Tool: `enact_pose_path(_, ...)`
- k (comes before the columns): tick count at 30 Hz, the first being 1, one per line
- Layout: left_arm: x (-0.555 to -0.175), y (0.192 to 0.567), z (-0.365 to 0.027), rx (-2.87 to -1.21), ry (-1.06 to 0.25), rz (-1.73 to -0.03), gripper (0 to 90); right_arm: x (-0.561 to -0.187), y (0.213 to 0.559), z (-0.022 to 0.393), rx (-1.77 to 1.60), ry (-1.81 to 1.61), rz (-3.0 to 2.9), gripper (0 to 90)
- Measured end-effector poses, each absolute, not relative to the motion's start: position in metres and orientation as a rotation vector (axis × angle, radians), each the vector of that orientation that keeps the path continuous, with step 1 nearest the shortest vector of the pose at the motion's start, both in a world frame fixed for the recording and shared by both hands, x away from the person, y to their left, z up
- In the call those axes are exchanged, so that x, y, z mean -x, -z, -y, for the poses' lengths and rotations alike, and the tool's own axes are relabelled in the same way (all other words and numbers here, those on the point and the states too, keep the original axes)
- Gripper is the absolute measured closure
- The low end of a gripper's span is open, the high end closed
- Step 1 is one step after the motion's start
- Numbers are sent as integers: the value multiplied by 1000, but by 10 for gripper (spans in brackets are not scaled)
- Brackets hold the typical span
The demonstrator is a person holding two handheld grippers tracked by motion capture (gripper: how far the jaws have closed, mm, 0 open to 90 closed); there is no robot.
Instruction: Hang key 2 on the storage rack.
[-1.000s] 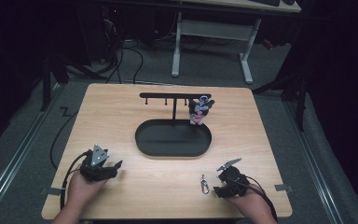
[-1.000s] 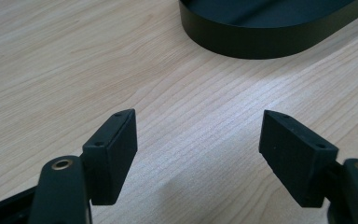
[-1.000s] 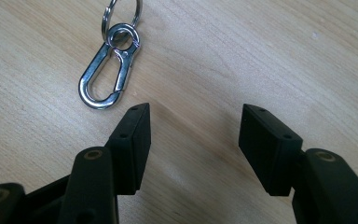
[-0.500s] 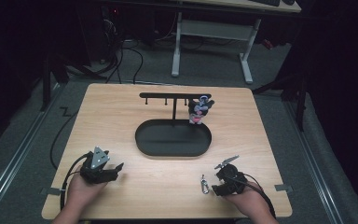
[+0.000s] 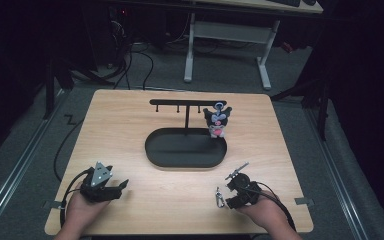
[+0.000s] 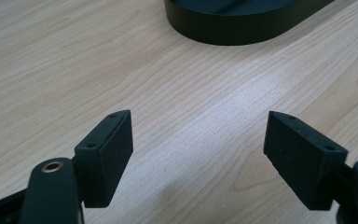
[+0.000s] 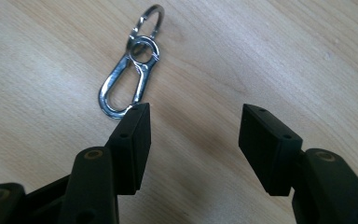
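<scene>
A silver carabiner with a key ring (image 7: pixel 129 77) lies flat on the wooden table (image 5: pixel 280 150), near the front edge (image 5: pixel 220 196). My right gripper (image 7: pixel 196 112) rests just behind it, open, and its left jaw tip almost reaches the clip's end. Seen from above, this right gripper (image 5: pixel 230 189) sits low at the front right. My left gripper (image 5: pixel 121 187) is at the front left. In its own view the left gripper (image 6: pixel 198 119) has just been opening and holds nothing. A small plush toy (image 5: pixel 216 121) hangs from the right end of a black rack (image 5: pixel 180 102).
The rack stands on a black oval tray (image 5: pixel 152 150) in the middle of the table, whose rim (image 6: pixel 242 28) lies ahead of my left gripper. Cables trail from both grippers. A desk frame stands on the floor beyond the far edge.
My right gripper has edged slightly left toward the carabiner. The left hand has stayed in place.
</scene>
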State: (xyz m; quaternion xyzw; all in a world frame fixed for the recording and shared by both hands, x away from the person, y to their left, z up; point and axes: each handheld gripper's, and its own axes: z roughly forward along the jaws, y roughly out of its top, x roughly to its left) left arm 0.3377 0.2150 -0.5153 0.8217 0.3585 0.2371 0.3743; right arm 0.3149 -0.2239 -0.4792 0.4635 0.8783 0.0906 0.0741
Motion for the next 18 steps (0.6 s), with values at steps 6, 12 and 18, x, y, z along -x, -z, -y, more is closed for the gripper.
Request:
enact_pose_path(6, -336, 515, -219, -2101, -609, -934, 245, -314, 472, 217, -1390, -293, -2661, 443)
enact_pose_path(12, -337, 517, -214, -2129, -601, -916, 245, -321, 469, 204, -1397, -299, -2689, 466)
enact_pose_path(18, -337, 516, -214, -2124, -599, -910, 246, -331, 474, 196, -1406, -323, -2714, 536)
